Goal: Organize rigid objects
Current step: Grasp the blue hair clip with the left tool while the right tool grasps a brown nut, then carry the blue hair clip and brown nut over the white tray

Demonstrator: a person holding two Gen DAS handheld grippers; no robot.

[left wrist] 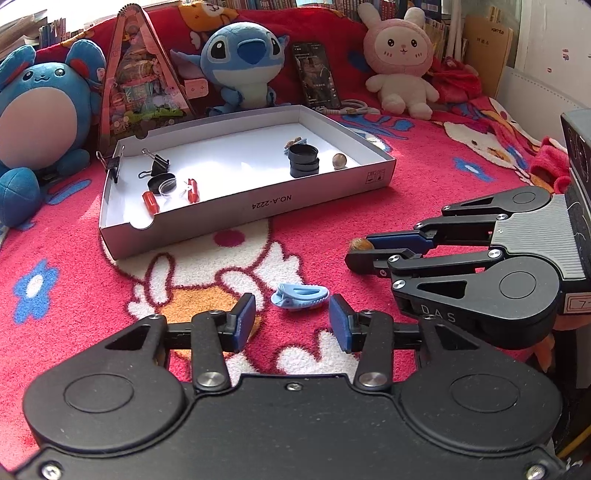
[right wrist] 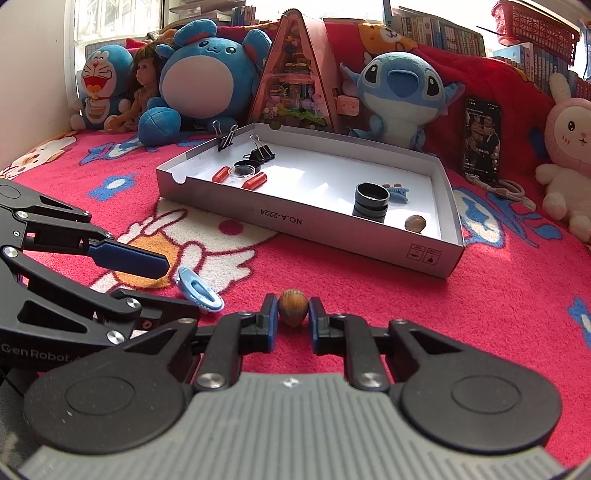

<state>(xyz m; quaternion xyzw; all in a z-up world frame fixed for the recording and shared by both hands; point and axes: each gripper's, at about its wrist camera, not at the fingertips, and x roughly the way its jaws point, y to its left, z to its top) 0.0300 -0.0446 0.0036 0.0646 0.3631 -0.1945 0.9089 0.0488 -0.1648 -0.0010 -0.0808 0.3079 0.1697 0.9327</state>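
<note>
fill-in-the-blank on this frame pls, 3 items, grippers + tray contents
1. The right gripper has its blue pads on either side of a small brown ____.
2. The light blue plastic hair clip lies between the open left gripper fingers, on the ____ blanket.
3. The shallow white cardboard tray holds a stack of black ____.

Missing: nut; red; rings

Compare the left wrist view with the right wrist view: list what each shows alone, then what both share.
Only the left wrist view: nothing notable that the other lacks.

Only the right wrist view: a Doraemon plush, a doll and a red basket.

Both: the white tray, a blue hair clip on the blanket ahead of the open left gripper, and a hazelnut between the right gripper jaws, contact unclear.
</note>
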